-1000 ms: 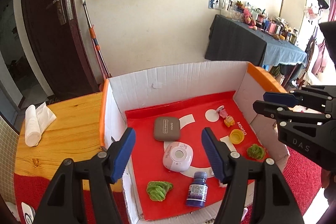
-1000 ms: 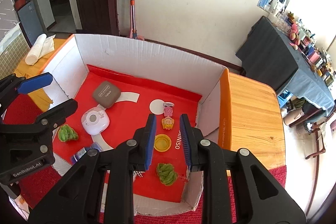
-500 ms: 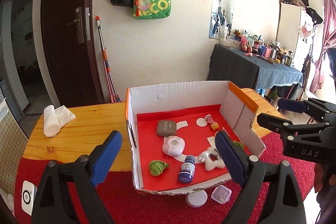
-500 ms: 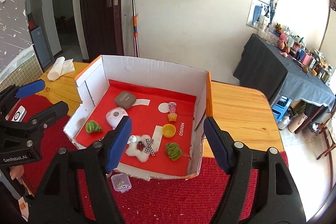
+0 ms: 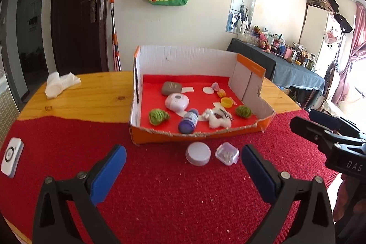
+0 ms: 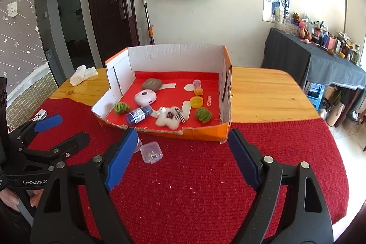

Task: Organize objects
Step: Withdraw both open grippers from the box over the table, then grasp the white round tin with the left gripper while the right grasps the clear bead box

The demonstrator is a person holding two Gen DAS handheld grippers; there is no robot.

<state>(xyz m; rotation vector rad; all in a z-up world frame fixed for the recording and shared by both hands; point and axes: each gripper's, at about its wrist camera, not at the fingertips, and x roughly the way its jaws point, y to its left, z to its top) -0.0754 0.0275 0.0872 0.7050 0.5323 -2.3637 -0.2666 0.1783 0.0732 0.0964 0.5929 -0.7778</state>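
Observation:
An open cardboard box with a red floor holds a grey case, a pink-white round device, two green plush pieces, a blue bottle on its side, a white plush toy and a yellow cap. On the red mat in front of it sit a white round lid and a small clear box. My left gripper hovers just short of them, its jaws opening with nothing between them. My right gripper is also opening and holds nothing.
The red mat covers the near half of a wooden table. A rolled white cloth lies at the table's far left. A white flat device rests on the mat's left edge. A dark-draped table stands behind on the right.
Both grippers drew back from over the box to the near side of the mat and opened wide. The white plush toy now lies in the box, where it was absent before.

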